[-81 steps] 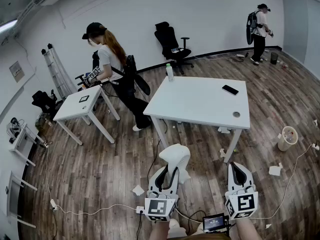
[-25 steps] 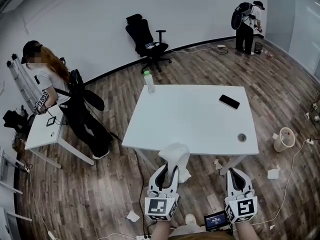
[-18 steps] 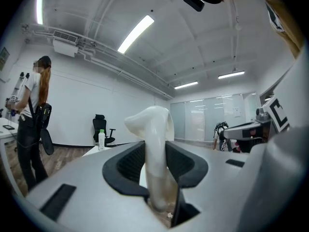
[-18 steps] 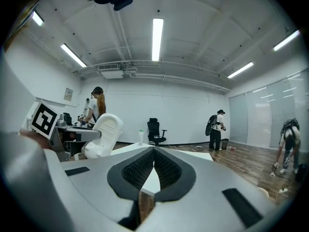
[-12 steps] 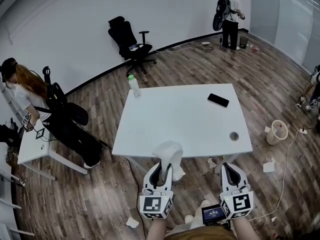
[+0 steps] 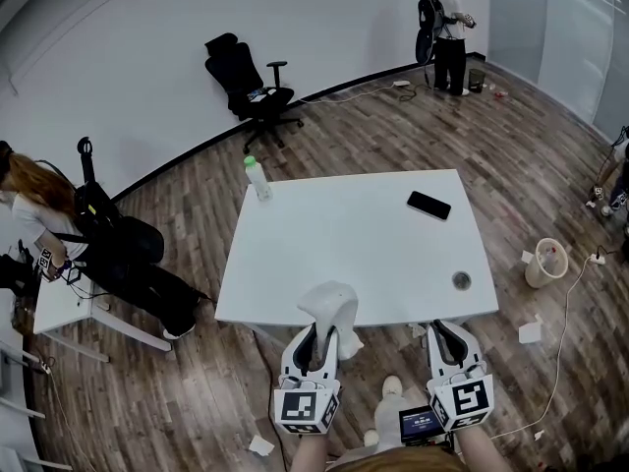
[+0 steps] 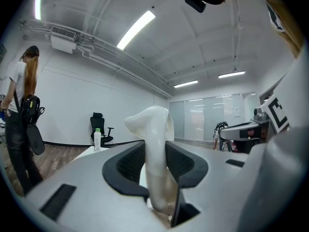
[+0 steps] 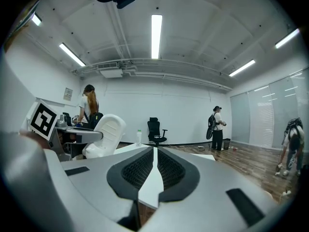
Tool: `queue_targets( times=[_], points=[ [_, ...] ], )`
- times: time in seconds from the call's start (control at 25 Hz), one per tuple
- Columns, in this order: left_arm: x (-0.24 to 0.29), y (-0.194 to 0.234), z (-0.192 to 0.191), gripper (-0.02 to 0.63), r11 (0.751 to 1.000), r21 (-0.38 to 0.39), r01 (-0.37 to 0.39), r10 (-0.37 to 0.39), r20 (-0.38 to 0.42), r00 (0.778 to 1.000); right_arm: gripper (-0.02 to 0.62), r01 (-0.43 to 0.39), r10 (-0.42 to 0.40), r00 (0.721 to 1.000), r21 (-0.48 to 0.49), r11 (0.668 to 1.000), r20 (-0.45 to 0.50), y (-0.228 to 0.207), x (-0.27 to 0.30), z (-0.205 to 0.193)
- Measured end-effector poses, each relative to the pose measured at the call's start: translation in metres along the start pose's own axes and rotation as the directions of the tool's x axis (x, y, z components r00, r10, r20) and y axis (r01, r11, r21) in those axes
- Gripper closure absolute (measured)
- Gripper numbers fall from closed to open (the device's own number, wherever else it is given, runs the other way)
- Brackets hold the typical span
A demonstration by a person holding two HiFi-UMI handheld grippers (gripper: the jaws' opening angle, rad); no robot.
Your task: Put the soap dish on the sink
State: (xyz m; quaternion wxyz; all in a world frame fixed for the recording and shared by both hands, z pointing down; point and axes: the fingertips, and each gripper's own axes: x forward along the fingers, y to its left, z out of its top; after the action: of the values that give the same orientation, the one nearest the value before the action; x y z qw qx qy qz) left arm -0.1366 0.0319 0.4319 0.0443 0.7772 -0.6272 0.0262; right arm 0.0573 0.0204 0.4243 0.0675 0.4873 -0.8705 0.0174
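Observation:
The white soap dish (image 6: 332,308) stands on edge between the jaws of my left gripper (image 6: 322,338), which is shut on it. It hangs over the near edge of the white table (image 6: 354,234). In the left gripper view the soap dish (image 7: 152,139) rises from between the black pads of the left gripper (image 7: 155,154). My right gripper (image 6: 447,334) is level beside it, just short of the table's edge, shut with nothing in it. In the right gripper view the right gripper (image 8: 153,161) has its pads together, and the soap dish (image 8: 106,134) shows at the left. No sink is in view.
On the table are a bottle with a green cap (image 6: 256,177), a black phone (image 6: 428,205) and a round cable hole (image 6: 461,280). A black office chair (image 6: 246,72) stands behind. One person (image 6: 39,224) is at a small table on the left, another (image 6: 447,13) far back. A waste bin (image 6: 546,261) and cables lie on the floor at the right.
Both grippers have come forward to the table's near edge, the soap dish still held in the left one. The table has grown nearer in the head view.

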Motion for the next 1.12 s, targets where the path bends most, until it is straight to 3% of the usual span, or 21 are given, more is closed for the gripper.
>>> queue_targets(
  times=[0.72, 1.12],
  points=[
    [0.138, 0.012, 0.008, 0.477, 0.999, 0.031, -0.027, 0.028, -0.036, 0.999, 0.584, -0.049, 0.048, 0.999, 0.032, 0.998, 0.022, -0.086, 0.123, 0.009],
    [0.189, 0.028, 0.0, 0.477, 0.999, 0.026, 0.029, -0.027, -0.082, 0.996, 0.584, -0.045, 0.045, 0.999, 0.016, 0.999, -0.012, -0.095, 0.178, 0.007]
  ],
)
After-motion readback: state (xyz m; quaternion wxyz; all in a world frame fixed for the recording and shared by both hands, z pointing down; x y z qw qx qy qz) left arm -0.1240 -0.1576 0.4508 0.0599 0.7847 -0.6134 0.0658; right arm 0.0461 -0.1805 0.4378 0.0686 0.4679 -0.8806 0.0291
